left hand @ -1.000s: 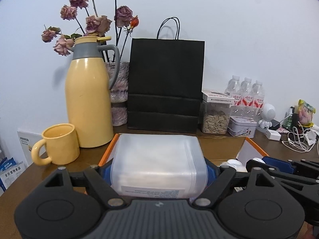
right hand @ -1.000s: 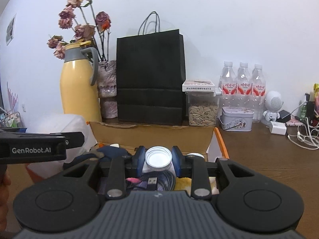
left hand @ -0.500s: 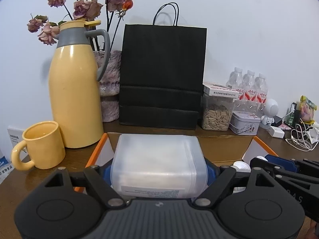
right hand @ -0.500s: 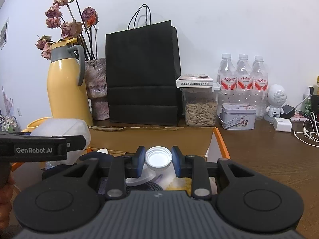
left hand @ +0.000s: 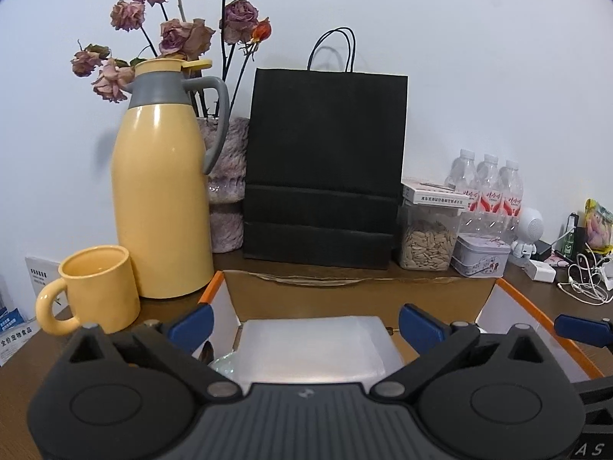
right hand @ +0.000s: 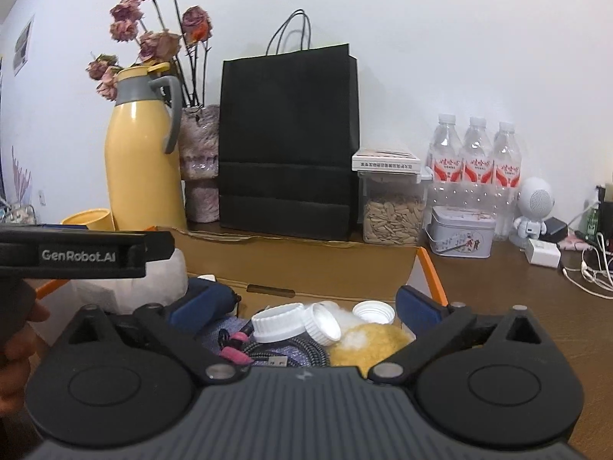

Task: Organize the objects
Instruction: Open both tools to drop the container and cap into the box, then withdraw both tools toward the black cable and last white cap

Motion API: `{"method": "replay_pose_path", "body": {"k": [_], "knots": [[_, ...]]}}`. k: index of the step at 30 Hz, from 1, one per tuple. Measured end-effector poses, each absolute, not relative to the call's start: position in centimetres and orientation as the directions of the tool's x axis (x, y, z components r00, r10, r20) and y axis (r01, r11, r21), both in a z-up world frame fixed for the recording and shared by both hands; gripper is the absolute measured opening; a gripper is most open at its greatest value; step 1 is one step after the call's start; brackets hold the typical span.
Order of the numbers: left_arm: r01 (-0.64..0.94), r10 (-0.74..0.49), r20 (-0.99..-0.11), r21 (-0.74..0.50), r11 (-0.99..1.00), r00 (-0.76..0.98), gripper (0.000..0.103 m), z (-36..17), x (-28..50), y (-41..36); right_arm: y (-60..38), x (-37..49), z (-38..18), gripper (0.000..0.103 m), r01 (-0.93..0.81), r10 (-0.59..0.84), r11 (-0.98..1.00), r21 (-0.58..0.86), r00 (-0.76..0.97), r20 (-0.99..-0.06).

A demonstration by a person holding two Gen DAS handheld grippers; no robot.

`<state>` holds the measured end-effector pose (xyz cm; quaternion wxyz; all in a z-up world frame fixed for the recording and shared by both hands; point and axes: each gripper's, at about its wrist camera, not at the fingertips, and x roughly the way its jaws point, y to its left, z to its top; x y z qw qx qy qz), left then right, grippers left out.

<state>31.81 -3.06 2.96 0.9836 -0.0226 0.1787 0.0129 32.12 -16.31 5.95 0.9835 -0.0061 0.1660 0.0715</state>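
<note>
Both hand-held grippers are opening over the orange-edged cardboard box [left hand: 513, 295]. Left hand-held gripper [left hand: 306, 320]: jaws spreading, blue pads clear of the translucent white plastic container [left hand: 314, 345], which lies between them down in the box's left part. Right hand-held gripper [right hand: 302, 303]: jaws spreading too, nothing pressed between the pads. Below it lie a small white screw-cap bottle [right hand: 302, 322], a loose white cap [right hand: 373, 312], a braided cable with a pink plug [right hand: 260, 349] and a yellow fluffy wad [right hand: 371, 341], all inside the box.

Step, as I read it: release, with both items dropped into the box. Next move calls for backing both grippers up and out without clipping the box walls, then finding whatever is left to sort.

Around, on the brown wooden surface [right hand: 517, 306]: yellow thermos jug with grey collar [left hand: 161, 191], yellow ceramic mug [left hand: 95, 287] just beside it, black paper bag [left hand: 325, 168], clear jar of seeds [right hand: 392, 214], three water bottles [right hand: 477, 157], small tin [right hand: 461, 232]. Jug and mug stand close to the box's left corner, so it's tight for the left gripper's exit. Grippers sit near each other; watch for a collision.
</note>
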Motion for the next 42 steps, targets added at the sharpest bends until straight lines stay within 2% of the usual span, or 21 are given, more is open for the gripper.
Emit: {"method": "replay_pose_path", "body": {"k": [16, 30, 42], "knots": [[-0.050, 0.036, -0.329, -0.034, 0.998, 0.944, 0.103, 2.6, 31.0, -3.0, -16.4, 31.4, 6.1, 0.103, -0.122, 0.120, 0.992, 0.015, 0.945, -0.304], [-0.045, 0.039, -0.273, -0.014, 0.999, 0.961, 0.103, 2.2, 25.9, -2.6, -16.0, 26.9, 5.9, 0.103, -0.121, 0.109, 0.992, -0.028, 0.956, -0.273], [-0.040, 0.025, -0.305, -0.042, 0.998, 0.952, 0.103, 1.2, 21.2, -2.0, -16.3, 22.5, 4.7, 0.103, -0.119, 0.110, 0.993, -0.011, 0.944, -0.312]]}}
